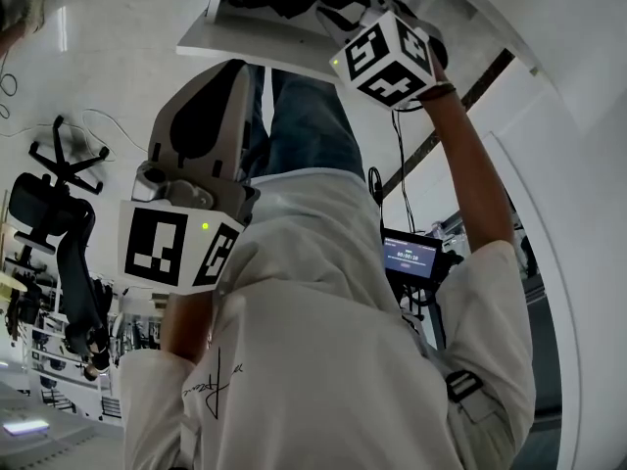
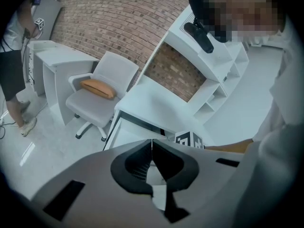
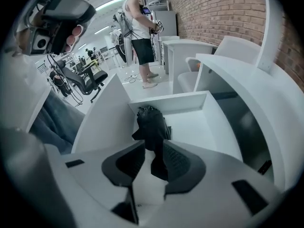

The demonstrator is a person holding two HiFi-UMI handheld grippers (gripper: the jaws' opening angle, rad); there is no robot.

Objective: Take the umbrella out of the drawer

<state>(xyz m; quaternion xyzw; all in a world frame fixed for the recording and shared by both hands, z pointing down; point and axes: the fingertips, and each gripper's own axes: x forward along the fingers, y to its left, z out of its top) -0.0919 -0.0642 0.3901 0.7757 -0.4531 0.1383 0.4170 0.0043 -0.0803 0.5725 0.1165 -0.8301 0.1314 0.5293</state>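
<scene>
A black folded umbrella lies in the open white drawer, its bunched end toward the drawer's far wall. My right gripper points steeply down into the drawer with its jaws open; the near end of the umbrella shows in the gap between them. In the head view the right gripper's marker cube hangs over the drawer at the top. My left gripper is shut with nothing between its pads, held back from the desk; its marker cube is at the left.
A white desk with a shelf unit stands before a brick wall. A white chair with an orange cushion is to its left. Another person stands farther off, near a black office chair.
</scene>
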